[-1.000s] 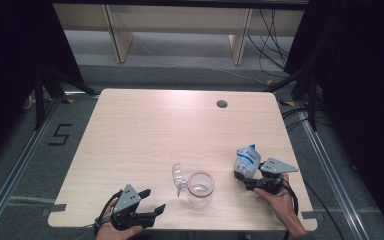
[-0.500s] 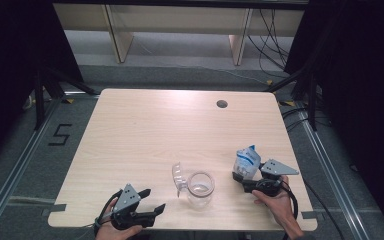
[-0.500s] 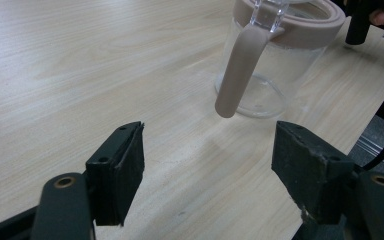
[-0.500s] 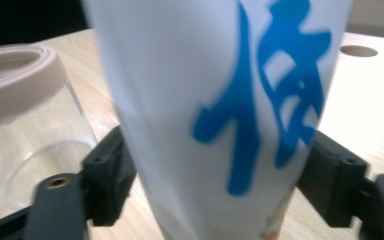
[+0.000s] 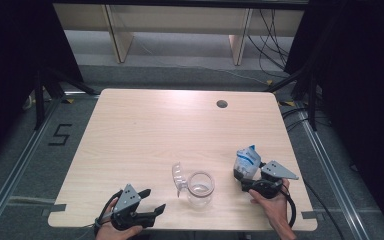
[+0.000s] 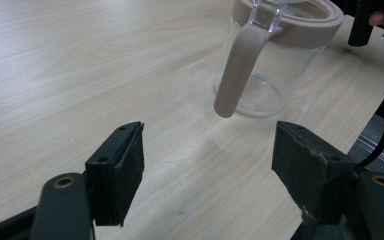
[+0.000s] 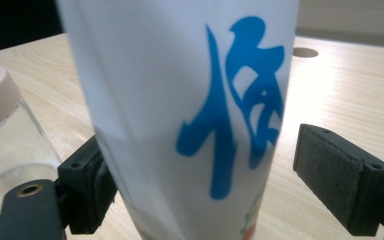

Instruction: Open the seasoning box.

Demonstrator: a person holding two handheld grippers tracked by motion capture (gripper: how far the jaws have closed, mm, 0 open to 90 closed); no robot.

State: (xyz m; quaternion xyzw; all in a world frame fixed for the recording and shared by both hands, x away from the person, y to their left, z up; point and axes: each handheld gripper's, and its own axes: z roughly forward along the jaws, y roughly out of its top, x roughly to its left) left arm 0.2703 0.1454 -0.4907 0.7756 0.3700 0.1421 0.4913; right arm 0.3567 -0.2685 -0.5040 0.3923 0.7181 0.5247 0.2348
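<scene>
Your left black plastic two-jaw gripper [image 5: 152, 210] carries a grey three-cornered plate on top, and so does your right black plastic two-jaw gripper [image 5: 245, 175]. Each of the fingers [image 6: 122, 175] wears a dark, rough foam pad, with brass-ringed screw holes behind (seen close up). A black cable loops from each tool. No sleeves reach your wrists.

The white carton [image 7: 180, 115] runs past the right gripper view's top and bottom edges, blurred, and hides one black pad [image 7: 87, 192] partly.
</scene>
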